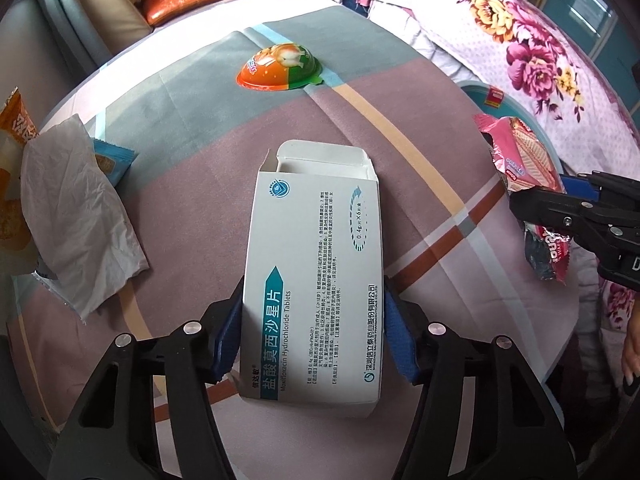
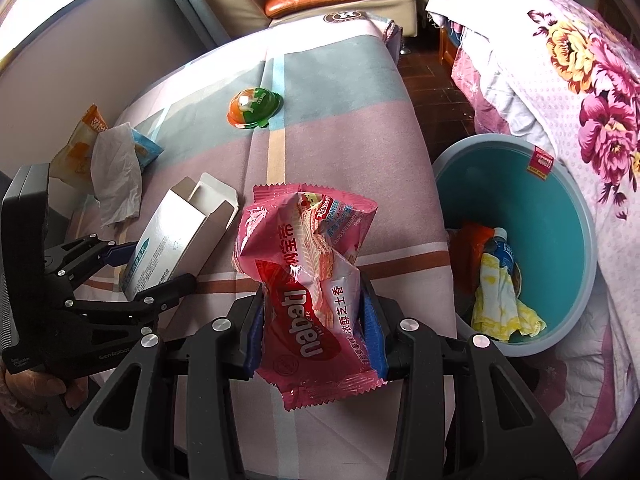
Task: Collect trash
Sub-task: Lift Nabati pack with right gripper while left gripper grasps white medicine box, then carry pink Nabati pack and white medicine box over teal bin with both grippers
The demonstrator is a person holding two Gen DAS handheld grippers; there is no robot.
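My left gripper (image 1: 314, 320) is shut on a white medicine box (image 1: 316, 264) with an open end flap, held above the cloth-covered table (image 1: 200, 184). It also shows in the right wrist view (image 2: 176, 232). My right gripper (image 2: 314, 320) is shut on a pink wafer wrapper (image 2: 308, 272), which also shows at the right of the left wrist view (image 1: 520, 160). A teal bin (image 2: 560, 216) stands beside the table's right edge and holds a bottle and crumpled trash.
An orange-green jelly cup (image 1: 280, 68) lies upside down at the table's far side. A crumpled tissue (image 1: 76, 208), a blue packet (image 1: 112, 162) and an orange wrapper (image 1: 12, 184) lie at the left. A floral-covered bed (image 2: 580, 80) is on the right.
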